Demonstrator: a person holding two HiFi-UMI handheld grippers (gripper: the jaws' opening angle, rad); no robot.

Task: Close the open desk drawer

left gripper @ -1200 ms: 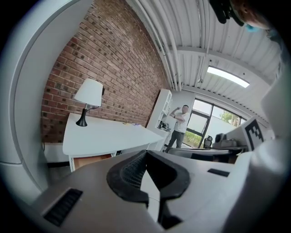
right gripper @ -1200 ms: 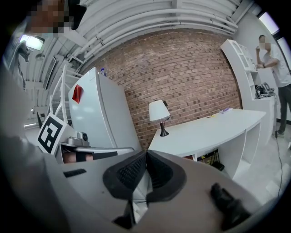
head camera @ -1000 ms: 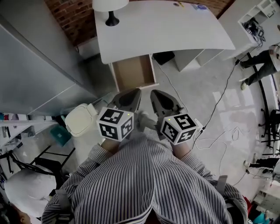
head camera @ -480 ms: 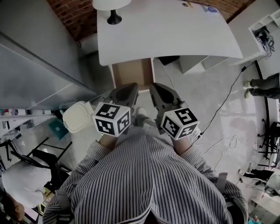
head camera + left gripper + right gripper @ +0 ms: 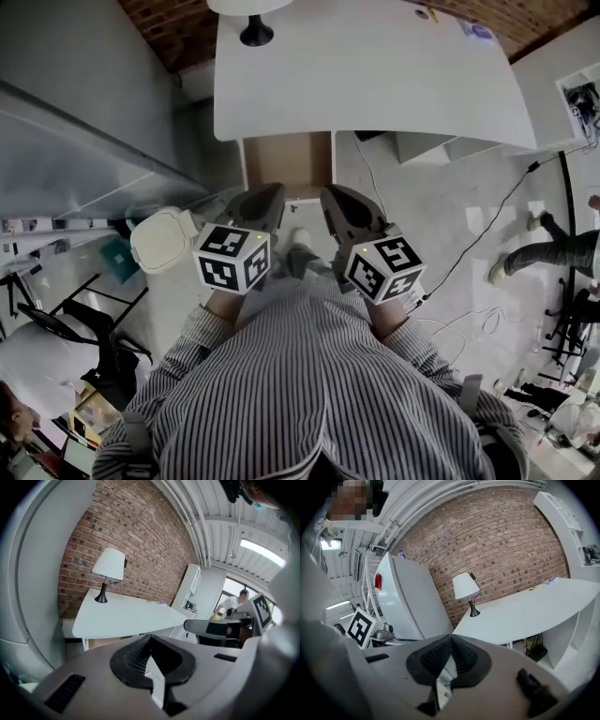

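Just ahead of the person, the drawer (image 5: 286,164) stands pulled out from under the near edge of the white desk (image 5: 366,75), its brown inside showing; the left gripper (image 5: 265,197) and right gripper (image 5: 336,199) are held side by side close to the striped shirt (image 5: 309,375), pointing toward the drawer; each has its jaws pressed together, empty; a lamp (image 5: 255,28) stands at the desk's far edge.

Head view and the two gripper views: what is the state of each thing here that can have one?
desk drawer: open, pulled out from under the desk, nothing seen inside.
left hand-held gripper: shut, empty.
right hand-held gripper: shut, empty.
lamp: upright on the desk; lit or not, cannot tell.
bin: lid down.
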